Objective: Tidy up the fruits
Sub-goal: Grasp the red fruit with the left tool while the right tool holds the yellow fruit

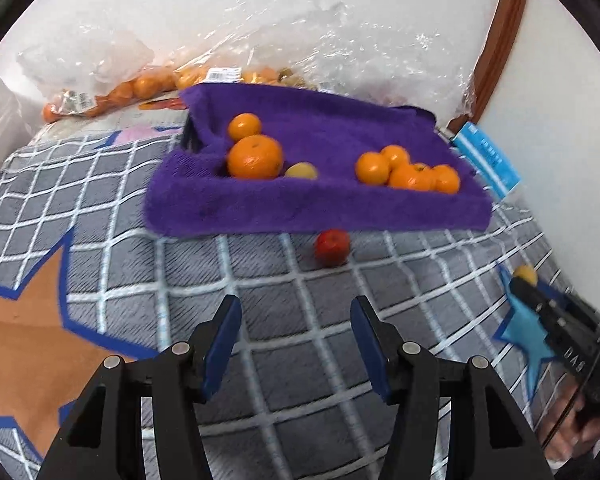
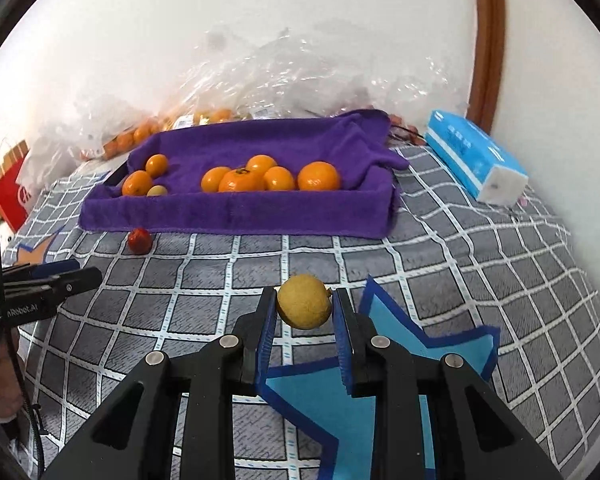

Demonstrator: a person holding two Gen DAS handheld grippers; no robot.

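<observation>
A big grey blanket (image 2: 440,240) with white squares is covering the bed, and star shapes are sitting on it, one orange (image 1: 24,328) and one blue (image 2: 380,360). At the far side, a purple towel (image 2: 260,208) is lying over a tray, making a soft box. Behind it, clear plastic bags (image 1: 300,40) with more oranges are leaning on the white wall. A blue tissue pack (image 2: 476,160) is lying to the right of the towel.

Inside the towel box, a bunch of oranges (image 2: 268,178) is sitting on the right part. On the left part, two more oranges (image 1: 254,156) and one small yellow fruit (image 1: 302,171) are sitting together.

A little red fruit (image 1: 332,247) is lying on the blanket, just in front of the towel's near edge.

The right gripper (image 2: 305,308) is squeezing a yellow lemon (image 2: 304,306) between its blue pads, holding it above the blanket, well in front of the towel.

The left gripper (image 1: 296,328) is standing partly open with nothing in it, pointing toward the red fruit.
</observation>
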